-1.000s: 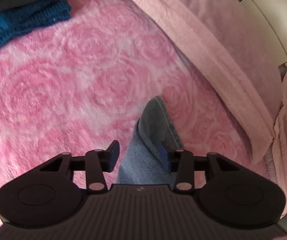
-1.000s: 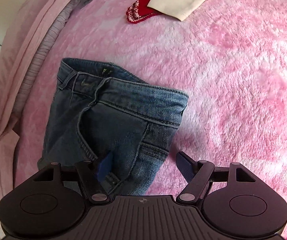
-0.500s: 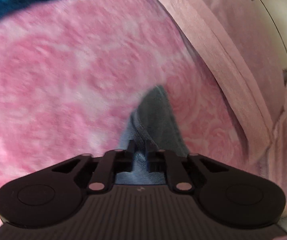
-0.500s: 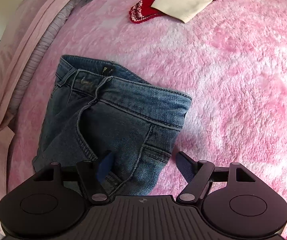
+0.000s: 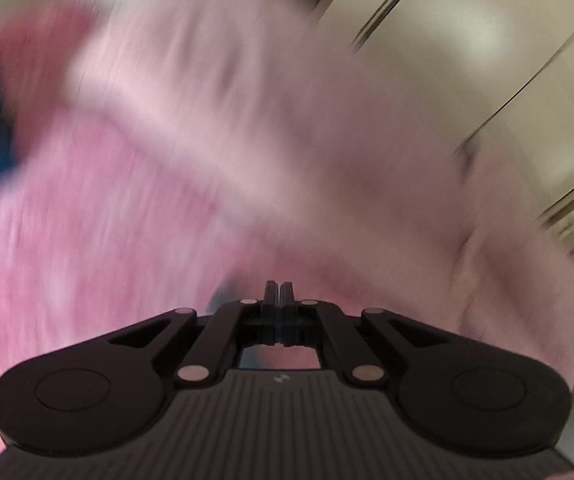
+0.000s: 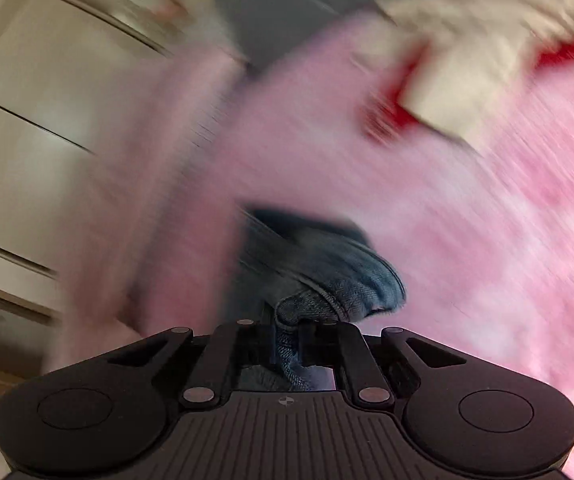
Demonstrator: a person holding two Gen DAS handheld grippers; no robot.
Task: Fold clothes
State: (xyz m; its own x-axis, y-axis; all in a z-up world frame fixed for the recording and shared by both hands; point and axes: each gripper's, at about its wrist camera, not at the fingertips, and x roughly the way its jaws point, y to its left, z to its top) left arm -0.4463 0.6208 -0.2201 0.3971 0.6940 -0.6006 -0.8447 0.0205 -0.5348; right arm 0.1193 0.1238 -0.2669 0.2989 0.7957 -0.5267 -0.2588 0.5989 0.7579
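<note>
I see the jeans [image 6: 327,272] bunched directly ahead of my right hand-held gripper [image 6: 289,330], whose fingers are closed on a fold of the denim, with the garment over the pink fleece blanket [image 6: 487,240] of the bed. My left hand-held gripper [image 5: 279,294] has its fingers pressed together; only a faint blue-grey smear [image 5: 221,298] shows just left of the tips, and I cannot tell whether denim is pinched between them. Both views are heavily motion-blurred; a beige garment [image 6: 487,40] lying over a red one [image 6: 391,108] sits far up the blanket, with a pale pink sheet [image 5: 267,120] and white cabinet panels [image 6: 47,100] beyond.
</note>
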